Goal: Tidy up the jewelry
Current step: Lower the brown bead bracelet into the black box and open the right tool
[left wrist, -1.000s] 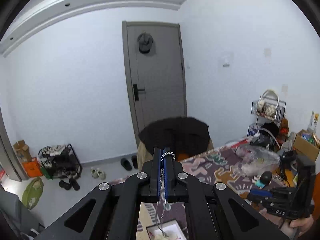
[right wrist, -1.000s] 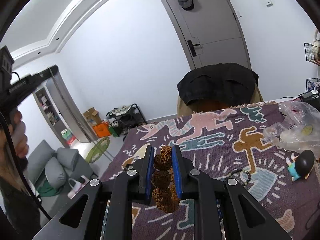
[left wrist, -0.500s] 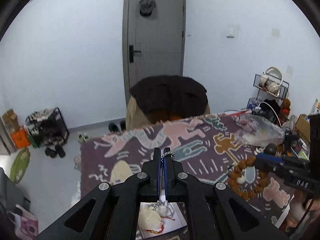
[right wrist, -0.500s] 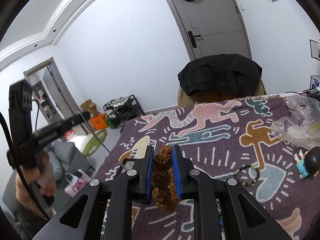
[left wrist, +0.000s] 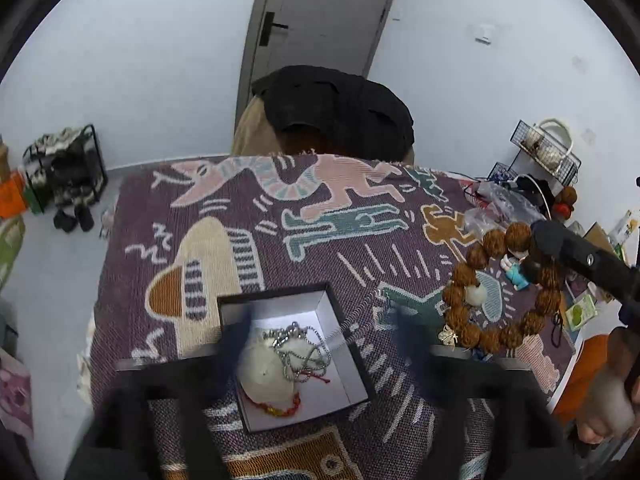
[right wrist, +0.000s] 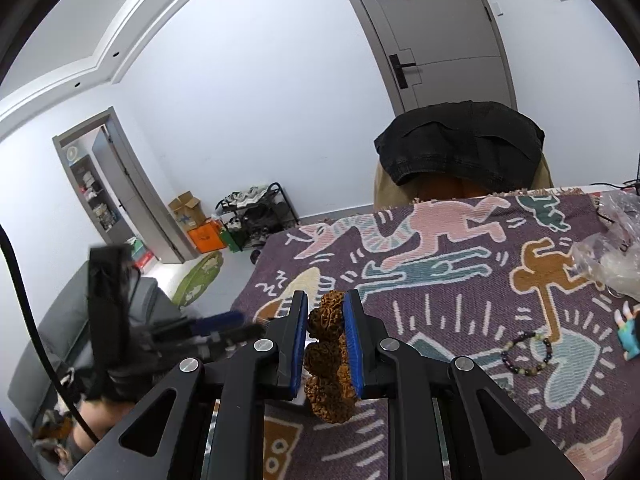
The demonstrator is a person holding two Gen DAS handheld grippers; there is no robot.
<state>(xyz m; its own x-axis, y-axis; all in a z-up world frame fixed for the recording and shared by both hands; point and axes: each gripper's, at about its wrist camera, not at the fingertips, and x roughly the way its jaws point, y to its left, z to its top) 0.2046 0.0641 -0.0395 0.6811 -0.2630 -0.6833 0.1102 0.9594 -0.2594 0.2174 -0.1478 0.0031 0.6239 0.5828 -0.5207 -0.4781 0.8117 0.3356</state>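
A black box (left wrist: 320, 304) with a white lining lies open on the patterned cloth; a silver chain necklace (left wrist: 304, 348), a cream pendant and a red cord bracelet (left wrist: 276, 410) lie in it. My left gripper (left wrist: 320, 344) is blurred above the box, its fingers (left wrist: 404, 328) spread wide apart. My right gripper (right wrist: 326, 344) is shut on a brown rudraksha bead bracelet (right wrist: 328, 364), which hangs in a ring to the right of the box in the left wrist view (left wrist: 500, 288). My left gripper also shows blurred at the left of the right wrist view (right wrist: 224, 324).
A small dark bead bracelet (right wrist: 528, 352) lies on the cloth (right wrist: 460, 280) at the right, near a little figurine (left wrist: 516, 272) and a clear plastic bag (right wrist: 612, 256). A chair with a black jacket (left wrist: 336, 108) stands behind the table.
My left gripper has tilted down over the box, opened, and the silver chain it held now lies in the box. My right gripper still holds the brown bead bracelet.
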